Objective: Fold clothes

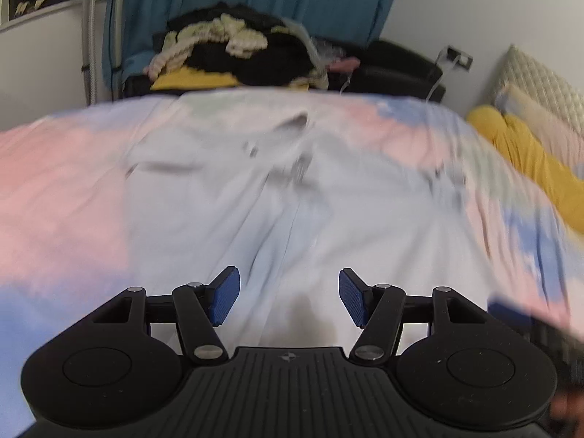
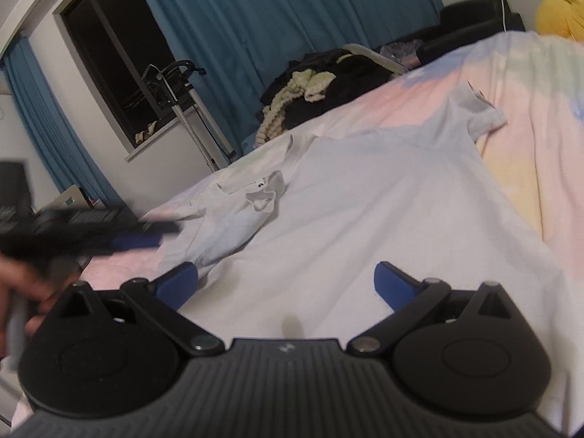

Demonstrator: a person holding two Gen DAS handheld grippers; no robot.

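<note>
- The white shirt (image 2: pixel 365 197) lies flat on the bed, collar (image 2: pixel 266 191) at the far end, hem nearest the grippers; its long axis runs away from both cameras.
- One short sleeve (image 2: pixel 478 113) sticks out to the right; the left side is rumpled.
- The left gripper (image 1: pixel 289 297) hangs above the shirt, blue pads spread apart with nothing between them.
- The right gripper (image 2: pixel 286 283) is likewise released, its jaws wide over the hem.
- The bedcover (image 2: pixel 525 168) is pastel pink, blue and yellow.
- Teal curtains (image 2: pixel 277 18) hang behind a heap of dark and cream clothes (image 1: pixel 237 51).
- Only the right view shows the dark window (image 2: pixel 120 65) and the blurred left gripper; only the left view shows the quilted pillow (image 1: pixel 540 84).
- The left view is motion-blurred.
</note>
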